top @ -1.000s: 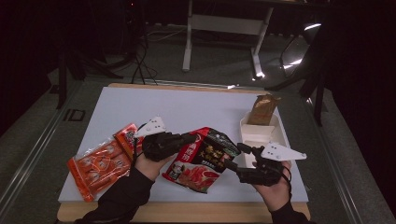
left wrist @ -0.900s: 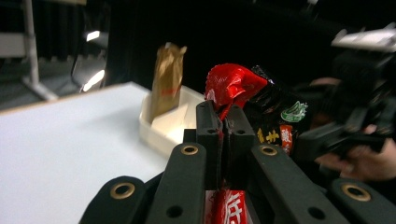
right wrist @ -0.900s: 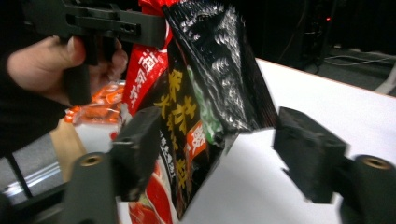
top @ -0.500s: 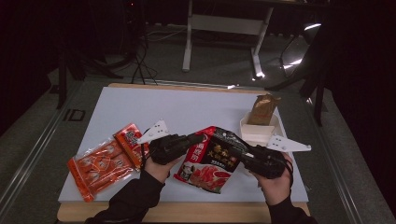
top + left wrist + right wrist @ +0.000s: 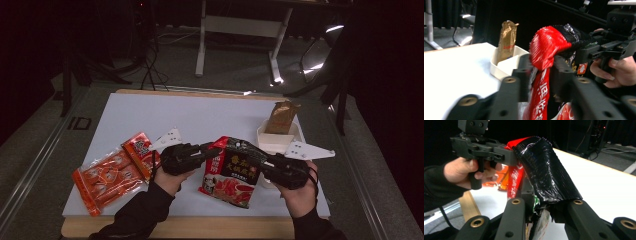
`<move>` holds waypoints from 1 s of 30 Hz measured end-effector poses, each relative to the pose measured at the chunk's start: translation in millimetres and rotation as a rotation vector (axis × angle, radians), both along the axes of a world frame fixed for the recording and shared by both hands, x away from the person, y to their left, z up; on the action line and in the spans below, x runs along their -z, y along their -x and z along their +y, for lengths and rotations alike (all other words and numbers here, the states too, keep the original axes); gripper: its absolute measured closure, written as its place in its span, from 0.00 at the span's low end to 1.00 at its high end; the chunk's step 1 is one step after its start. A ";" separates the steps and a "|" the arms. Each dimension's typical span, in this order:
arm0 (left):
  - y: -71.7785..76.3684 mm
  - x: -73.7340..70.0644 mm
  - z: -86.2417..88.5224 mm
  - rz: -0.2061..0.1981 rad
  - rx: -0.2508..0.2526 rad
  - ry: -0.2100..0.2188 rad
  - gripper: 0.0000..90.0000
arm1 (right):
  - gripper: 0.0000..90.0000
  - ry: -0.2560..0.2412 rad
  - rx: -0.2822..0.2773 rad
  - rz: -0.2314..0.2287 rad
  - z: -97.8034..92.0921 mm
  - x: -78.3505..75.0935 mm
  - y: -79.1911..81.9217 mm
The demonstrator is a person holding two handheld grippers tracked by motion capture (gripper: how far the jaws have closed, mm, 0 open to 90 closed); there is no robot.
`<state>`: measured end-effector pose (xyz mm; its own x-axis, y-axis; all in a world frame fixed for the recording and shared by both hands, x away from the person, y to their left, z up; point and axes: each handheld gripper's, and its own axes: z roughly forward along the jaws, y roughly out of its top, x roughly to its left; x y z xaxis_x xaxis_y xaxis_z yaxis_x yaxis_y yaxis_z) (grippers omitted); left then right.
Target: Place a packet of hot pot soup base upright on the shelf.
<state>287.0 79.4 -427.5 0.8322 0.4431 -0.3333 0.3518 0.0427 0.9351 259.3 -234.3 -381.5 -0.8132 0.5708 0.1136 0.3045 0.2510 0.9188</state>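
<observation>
Dark floor and table legs lie beyond my white, matte worktop [image 5: 200,120] with its pale wooden edge. I hold a glossy, crinkled red-and-black foil pouch [image 5: 232,172] up off the sheet between both hands. My left gripper [image 5: 202,150] has its black fingers [image 5: 524,72] pinching the pouch's red upper corner; my right gripper [image 5: 267,161] has its fingers [image 5: 521,195] pinching the black, wrinkled opposite corner. To the left lies a flat orange packet [image 5: 112,172] with clear windows. At the far right, a white rectangular tray [image 5: 272,142] holds an upright, creased brown-gold sachet [image 5: 281,117].
</observation>
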 end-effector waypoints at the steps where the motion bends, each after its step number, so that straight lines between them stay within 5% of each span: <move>1: 0.0 -0.7 1.0 0.001 0.001 -0.011 0.66 | 0.85 0.007 -0.001 0.001 0.5 -0.2 -0.3; 10: 8.1 -3.4 13.2 -0.005 0.000 -0.010 0.25 | 0.85 0.019 -0.011 0.001 -3.5 -6.1 -3.1; 12: 12.0 -4.8 15.0 -0.011 -0.046 -0.033 0.17 | 0.85 0.023 -0.008 -0.006 -4.4 -8.7 -3.6; 19: 22.2 0.2 25.3 0.011 -0.092 -0.116 0.07 | 0.85 0.001 0.014 -0.021 -13.1 -20.2 -7.6; 30: 36.5 15.3 47.9 0.046 -0.093 -0.154 0.02 | 0.85 -0.014 0.045 -0.064 -26.5 -45.0 -15.2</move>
